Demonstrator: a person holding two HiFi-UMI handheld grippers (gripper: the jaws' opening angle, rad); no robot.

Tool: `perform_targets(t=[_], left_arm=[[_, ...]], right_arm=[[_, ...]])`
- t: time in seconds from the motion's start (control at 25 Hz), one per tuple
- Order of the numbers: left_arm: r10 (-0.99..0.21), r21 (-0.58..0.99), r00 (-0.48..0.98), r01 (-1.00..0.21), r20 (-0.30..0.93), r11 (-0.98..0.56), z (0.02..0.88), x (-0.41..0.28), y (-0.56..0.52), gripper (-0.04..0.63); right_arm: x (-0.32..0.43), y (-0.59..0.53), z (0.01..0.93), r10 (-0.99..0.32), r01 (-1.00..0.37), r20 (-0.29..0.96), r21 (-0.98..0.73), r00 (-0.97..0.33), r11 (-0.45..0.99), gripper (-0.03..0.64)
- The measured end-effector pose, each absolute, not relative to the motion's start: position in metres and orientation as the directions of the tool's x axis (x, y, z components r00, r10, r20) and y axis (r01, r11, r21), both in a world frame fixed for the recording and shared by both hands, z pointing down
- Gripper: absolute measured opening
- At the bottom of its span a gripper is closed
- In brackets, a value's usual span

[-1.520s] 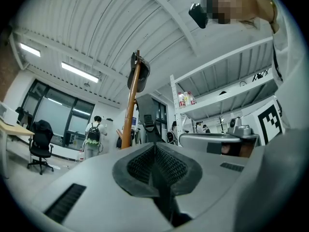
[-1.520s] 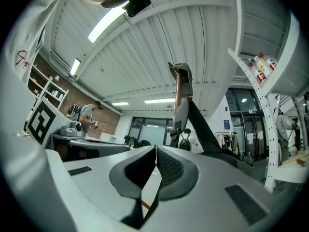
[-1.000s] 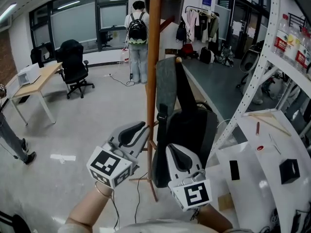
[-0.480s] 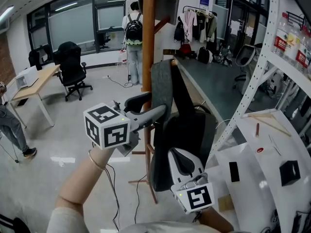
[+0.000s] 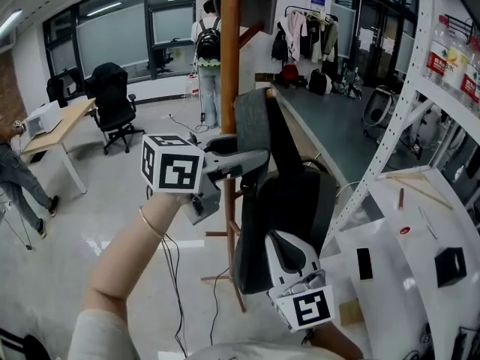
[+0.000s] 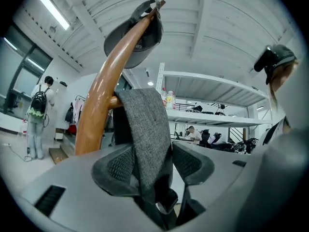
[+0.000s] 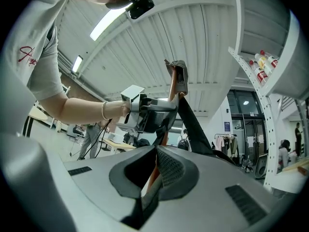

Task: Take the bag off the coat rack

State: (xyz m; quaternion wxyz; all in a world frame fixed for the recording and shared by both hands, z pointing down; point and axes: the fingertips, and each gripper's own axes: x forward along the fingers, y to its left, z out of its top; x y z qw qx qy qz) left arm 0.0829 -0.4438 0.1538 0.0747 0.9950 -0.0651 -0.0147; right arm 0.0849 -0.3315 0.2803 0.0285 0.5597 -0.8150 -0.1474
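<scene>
A black backpack [image 5: 292, 197] hangs by its grey strap [image 5: 253, 126] from a peg [image 5: 268, 92] on the wooden coat rack pole [image 5: 229, 58]. My left gripper [image 5: 251, 163] is raised to the strap. In the left gripper view its jaws [image 6: 152, 163] stand wide on either side of the grey strap [image 6: 147, 124], which runs up to the pole [image 6: 104, 95]. A grey cap [image 6: 137, 37] sits on the pole's top. My right gripper [image 5: 283, 244] is low in front of the bag, and its jaws [image 7: 155, 152] are together with nothing between them.
A white metal shelf rack [image 5: 420, 88] stands close on the right, with a white surface [image 5: 390, 223] below it. A person wearing a backpack [image 5: 208, 43] stands beyond the pole. An office chair [image 5: 112, 96], a desk [image 5: 52, 130] and a walking person [image 5: 15, 175] are at the left.
My left gripper rose from beside the right one up to the grey strap, and its jaws came apart around it. The right gripper stayed low in front of the bag.
</scene>
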Motion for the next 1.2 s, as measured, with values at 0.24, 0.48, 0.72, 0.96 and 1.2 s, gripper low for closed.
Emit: perform_targets(t=[0.24,0.48,0.72,0.96,1.2], left_arm=[[-0.089,0.132,0.996,-0.086,-0.017,-0.987,0.141,0.095,-0.442,0.238],[-0.078,0.145,0.997,-0.076,-0.009,-0.987,0.144,0.101,-0.446,0.193],[-0.07,0.17,0.997,-0.067,-0.012,-0.983,0.145,0.106,-0.446,0.061],[-0.086,0.156,0.996,-0.083,-0.011,-0.984,0.145,0.107,-0.447,0.041],[-0.104,0.133,0.994,-0.1,-0.022,-0.986,0.143,0.106,-0.446,0.037]], right_arm=[[0.093,-0.33,0.279,-0.926,-0.908,-0.129,0.285,-0.354,0.307,0.021],[0.095,-0.329,0.277,-0.925,-0.916,-0.147,0.256,-0.352,0.308,0.021],[0.093,-0.331,0.28,-0.923,-0.91,-0.135,0.269,-0.36,0.315,0.021],[0.091,-0.333,0.281,-0.923,-0.905,-0.127,0.283,-0.364,0.318,0.021],[0.089,-0.336,0.282,-0.923,-0.905,-0.128,0.281,-0.364,0.318,0.021]])
